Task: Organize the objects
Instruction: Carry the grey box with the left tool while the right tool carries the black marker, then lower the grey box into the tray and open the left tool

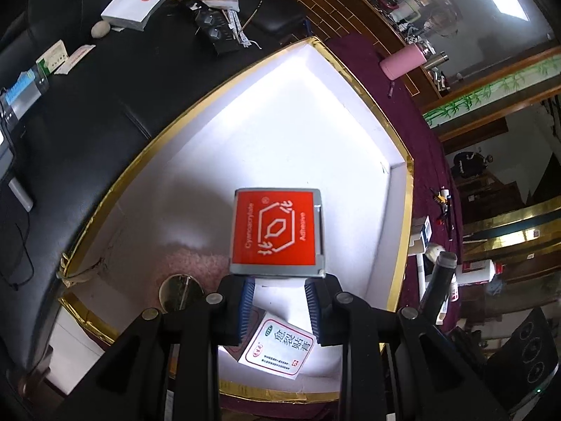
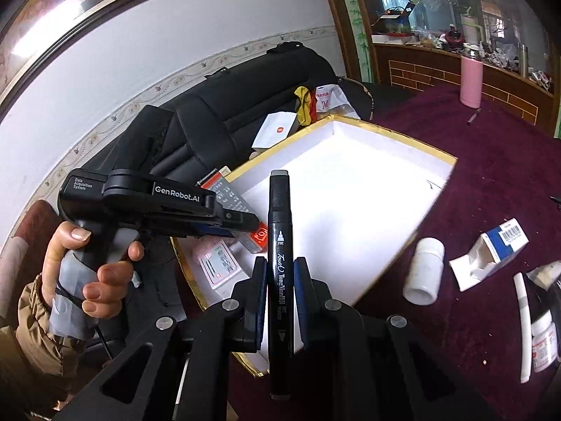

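Left gripper [image 1: 280, 293] clamps the red adhesive box [image 1: 277, 230] by its lower edge, blue pads on both sides, box held above the white floor of the gold-rimmed tray [image 1: 408, 189]. The right wrist view confirms it: the left gripper [image 2: 242, 229] reaches in from 9 o'clock over the tray's near-left corner, box [image 2: 257, 239] at its tip. Right gripper [image 2: 278, 280] is clenched on the black art marker [image 2: 279, 266], marker upright along the fingers, cap pointing to 12 o'clock over the tray [image 2: 448, 161].

Already in the tray: a white medicine box [image 1: 277, 349] at 6 o'clock under the left gripper, a round gold disc [image 1: 180, 289] at 8 o'clock.

Still out on the purple cloth [image 2: 473, 175]: white bottle [image 2: 422, 270] at 3 o'clock, opened blue-white carton [image 2: 491, 252] beyond it, white tube [image 2: 522, 326] and small jar [image 2: 543, 336] at 4 o'clock. Pink flask [image 2: 471, 80] far at 1 o'clock.

Risks, my read:
- Adhesive box is gripped only at its edge; it could pivot or drop tilted on release and land on the medicine box.
- Both grippers crowd the same tray corner, so they may clash if they lower together.
- Marker is round and could roll when let go.
- Tray overhangs the black seat [image 1: 105, 105]; a hard push could shift it.
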A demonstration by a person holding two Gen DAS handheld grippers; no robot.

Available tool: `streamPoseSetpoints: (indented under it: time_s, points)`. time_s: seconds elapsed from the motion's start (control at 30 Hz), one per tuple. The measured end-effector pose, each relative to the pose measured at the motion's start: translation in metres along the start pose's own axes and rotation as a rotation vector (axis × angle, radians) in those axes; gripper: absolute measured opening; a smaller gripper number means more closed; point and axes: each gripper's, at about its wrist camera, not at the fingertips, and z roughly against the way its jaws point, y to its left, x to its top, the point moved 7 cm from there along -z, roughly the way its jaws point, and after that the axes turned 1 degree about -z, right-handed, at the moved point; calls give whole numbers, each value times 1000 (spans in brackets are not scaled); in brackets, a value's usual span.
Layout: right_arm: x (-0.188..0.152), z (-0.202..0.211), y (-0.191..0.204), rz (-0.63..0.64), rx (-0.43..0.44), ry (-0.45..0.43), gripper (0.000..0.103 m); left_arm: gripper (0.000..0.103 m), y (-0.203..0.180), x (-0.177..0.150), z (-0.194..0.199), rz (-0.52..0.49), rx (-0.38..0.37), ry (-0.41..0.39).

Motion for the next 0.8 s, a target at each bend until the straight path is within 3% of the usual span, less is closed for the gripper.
streamPoseSetpoints:
  time_s: [0.43,0.6,0.67,0.73,0.8]
  points:
    - [-1,-34,-1,-55,34,49,17,27,6,7,-7,34,-19,59]
    - [-2,-41,-5,-80,24,54,17,27,1,10,-14,59,-66,88]
    - [-3,-43,-6,-85,22,57,17,31,1,11,-12,68,-67,89]
    - [-4,-43,-7,-86,19,58,17,44,2,11,-7,73,-69,83]
    - [-3,-45,-7,-88,19,59,17,50,5,11,-2,82,-67,77]
